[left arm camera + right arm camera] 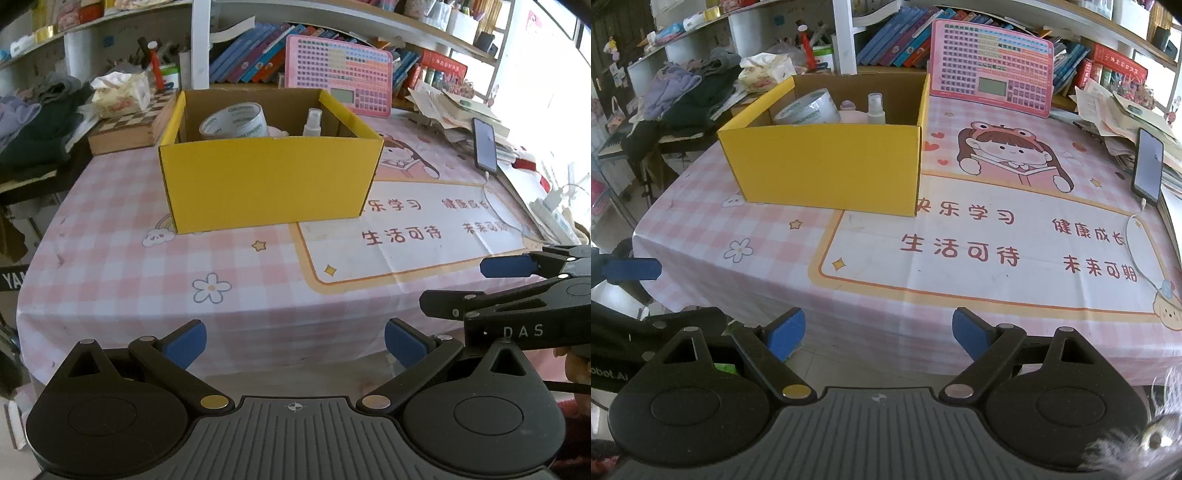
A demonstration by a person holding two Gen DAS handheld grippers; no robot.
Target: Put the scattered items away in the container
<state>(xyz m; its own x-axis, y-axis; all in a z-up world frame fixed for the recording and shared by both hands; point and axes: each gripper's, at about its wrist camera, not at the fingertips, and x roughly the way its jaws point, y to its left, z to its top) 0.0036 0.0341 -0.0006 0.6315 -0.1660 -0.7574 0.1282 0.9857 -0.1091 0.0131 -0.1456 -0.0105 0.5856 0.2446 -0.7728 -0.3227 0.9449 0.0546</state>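
Both grippers, left gripper and right gripper, are hovering at the counter's near edge, fingers spread wide and gripping nothing. Further back, the yellow box is already holding a tape roll, a spray bottle and a pink item. Nothing loose is lying on the cloth nearby, so tidying is looking finished.

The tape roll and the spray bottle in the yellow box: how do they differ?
The tape roll is wide, ring-shaped and printed with green text; the spray bottle is slim, plain and whitish. The roll leans tilted; the bottle stands upright. The roll is left of the bottle. Both sit inside the box.
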